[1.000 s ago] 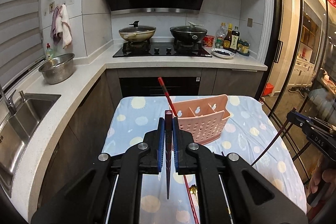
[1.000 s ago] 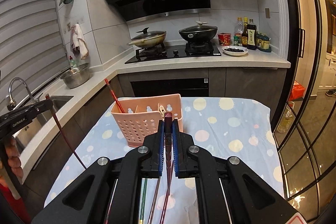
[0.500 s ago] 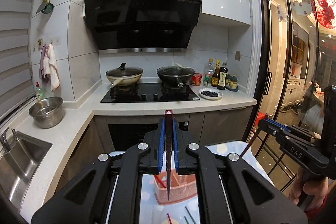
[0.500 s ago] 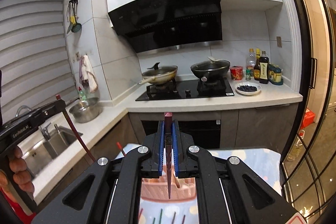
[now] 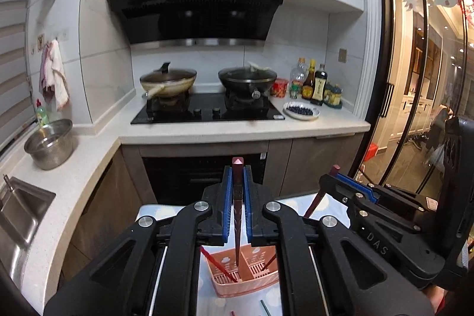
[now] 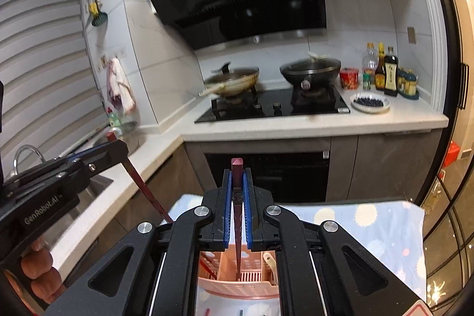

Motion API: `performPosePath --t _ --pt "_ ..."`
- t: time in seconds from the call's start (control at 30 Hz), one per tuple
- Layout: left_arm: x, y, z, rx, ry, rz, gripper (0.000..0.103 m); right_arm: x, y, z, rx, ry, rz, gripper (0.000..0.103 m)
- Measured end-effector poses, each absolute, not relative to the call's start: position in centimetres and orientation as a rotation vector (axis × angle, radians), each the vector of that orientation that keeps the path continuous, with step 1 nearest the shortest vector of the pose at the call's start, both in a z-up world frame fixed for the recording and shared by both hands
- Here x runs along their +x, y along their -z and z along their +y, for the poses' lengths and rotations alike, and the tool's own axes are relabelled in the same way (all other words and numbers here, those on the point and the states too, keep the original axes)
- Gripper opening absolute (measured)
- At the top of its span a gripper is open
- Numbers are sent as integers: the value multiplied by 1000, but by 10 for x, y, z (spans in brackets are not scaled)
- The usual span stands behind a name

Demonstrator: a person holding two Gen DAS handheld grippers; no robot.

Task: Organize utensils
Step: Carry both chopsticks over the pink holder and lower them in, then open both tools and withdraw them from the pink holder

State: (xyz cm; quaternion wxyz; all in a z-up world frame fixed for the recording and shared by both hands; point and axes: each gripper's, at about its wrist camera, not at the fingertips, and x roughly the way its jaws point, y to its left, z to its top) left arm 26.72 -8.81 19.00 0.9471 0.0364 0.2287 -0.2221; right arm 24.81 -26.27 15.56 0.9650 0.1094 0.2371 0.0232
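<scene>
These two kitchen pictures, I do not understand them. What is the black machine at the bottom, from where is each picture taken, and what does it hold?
No robot is here: a person carries a hand-held two-finger gripper in each hand, each with its own camera looking along the fingers. One picture comes from the left gripper, the other from the right gripper. Each is shut on a dark red chopstick, held above a pink utensil basket that stands on a table with a dotted blue cloth. Each view also shows the other gripper at its edge. Behind is a stove with two woks.
</scene>
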Motion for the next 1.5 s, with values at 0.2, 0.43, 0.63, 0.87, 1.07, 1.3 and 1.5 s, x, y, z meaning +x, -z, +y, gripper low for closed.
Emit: performPosePath --t 0.2,0.43,0.63,0.87,1.07,1.3,1.5 --pt "289 -151 -83 67 430 557 7 268 -107 -269 242 -10 583 7" --pt "291 -130 -76 58 377 574 41 264 -89 -271 231 40 577 34" --pt "281 -126 -68 70 343 553 53 245 -93 -271 211 55 537 43" --pt "259 -117 -62 93 332 560 54 213 -93 -269 220 34 538 43" --pt "233 -98 -52 107 336 591 57 179 -81 -265 219 44 557 44" --pt "203 -57 -40 118 311 684 57 130 -45 -254 161 102 617 44" --pt "180 -15 -27 125 284 796 57 91 -3 -250 140 133 718 44"
